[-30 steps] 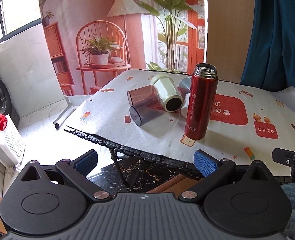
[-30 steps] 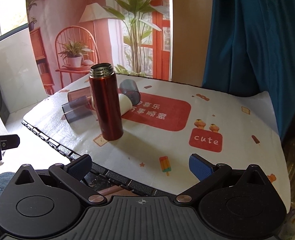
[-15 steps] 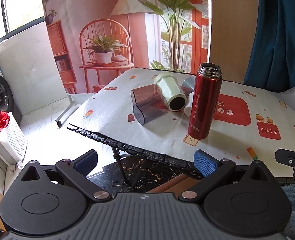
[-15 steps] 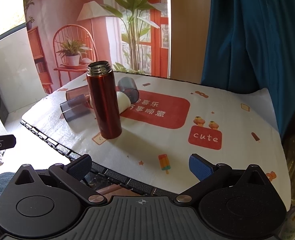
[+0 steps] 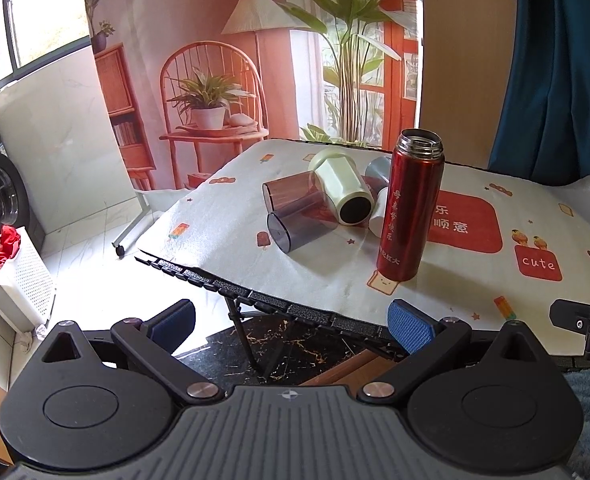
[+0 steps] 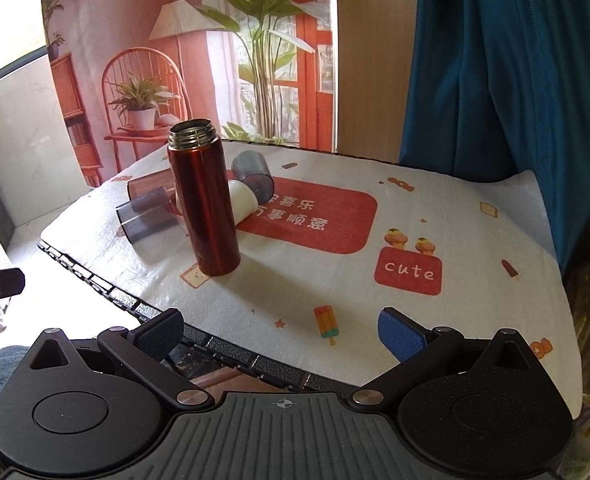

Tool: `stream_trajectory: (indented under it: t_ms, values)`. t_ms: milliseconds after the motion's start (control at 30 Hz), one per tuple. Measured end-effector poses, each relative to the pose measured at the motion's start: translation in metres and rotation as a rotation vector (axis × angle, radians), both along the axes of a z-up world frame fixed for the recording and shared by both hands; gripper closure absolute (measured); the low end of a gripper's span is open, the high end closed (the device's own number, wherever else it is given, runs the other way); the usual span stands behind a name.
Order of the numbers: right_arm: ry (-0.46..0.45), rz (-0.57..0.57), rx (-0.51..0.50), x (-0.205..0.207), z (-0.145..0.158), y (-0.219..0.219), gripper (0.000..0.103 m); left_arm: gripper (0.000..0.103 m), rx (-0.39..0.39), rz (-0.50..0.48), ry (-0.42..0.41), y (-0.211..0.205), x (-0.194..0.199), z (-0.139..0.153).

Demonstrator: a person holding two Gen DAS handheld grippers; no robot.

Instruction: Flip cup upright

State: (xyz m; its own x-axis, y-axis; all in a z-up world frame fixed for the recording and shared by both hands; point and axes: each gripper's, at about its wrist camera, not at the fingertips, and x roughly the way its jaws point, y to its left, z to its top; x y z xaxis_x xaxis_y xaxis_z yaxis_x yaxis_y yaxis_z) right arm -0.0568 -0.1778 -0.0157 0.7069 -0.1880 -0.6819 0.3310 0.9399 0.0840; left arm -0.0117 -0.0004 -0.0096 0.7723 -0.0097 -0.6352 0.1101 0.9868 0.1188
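Both my left gripper and right gripper hang back with jaws wide, empty. The smoky plastic tumbler lies toppled mid-counter — light, slick, rollable — so I'd pinch across its wall near the rim.

The left gripper is hovering with its jaws spread wide, gripping nothing; its blue pads are sitting at roughly 8 and 4 o'clock in its own view; the right gripper is likewise gaping and unloaded, its pads placed the same way; each gripper's body is poking in at the other view's edge, near 3 and 9 o'clock.
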Motion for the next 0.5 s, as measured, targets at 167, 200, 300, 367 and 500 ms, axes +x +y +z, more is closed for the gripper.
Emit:
stream_trajectory:
  t_ms: [167,200,300,367,500]
  values:
    - [0.000,0.000,0.001,-0.0002,-0.0002,0.0001,0.000,0.000,-0.002,0.002,-0.001,0.0006,0.0000,-0.0002]
    - [0.000,-0.001,0.002,-0.0003,-0.0004,0.0000,0.000,0.000,-0.003,0.002,-0.002,0.0005,-0.0002,-0.0004]
    - [0.003,-0.003,0.004,-0.0004,-0.0018,0.0000,0.000,0.000,-0.001,-0.001,-0.005,0.0001,-0.0015,-0.0005]
    - [0.004,-0.002,0.006,-0.0003,-0.0024,-0.0001,0.000,0.000,-0.003,0.000,-0.010,0.0003,-0.0025,-0.0003]
    - [0.004,-0.003,0.007,-0.0009,-0.0031,0.0001,0.000,0.000,-0.006,0.004,-0.011,0.0011,-0.0028,0.0005]
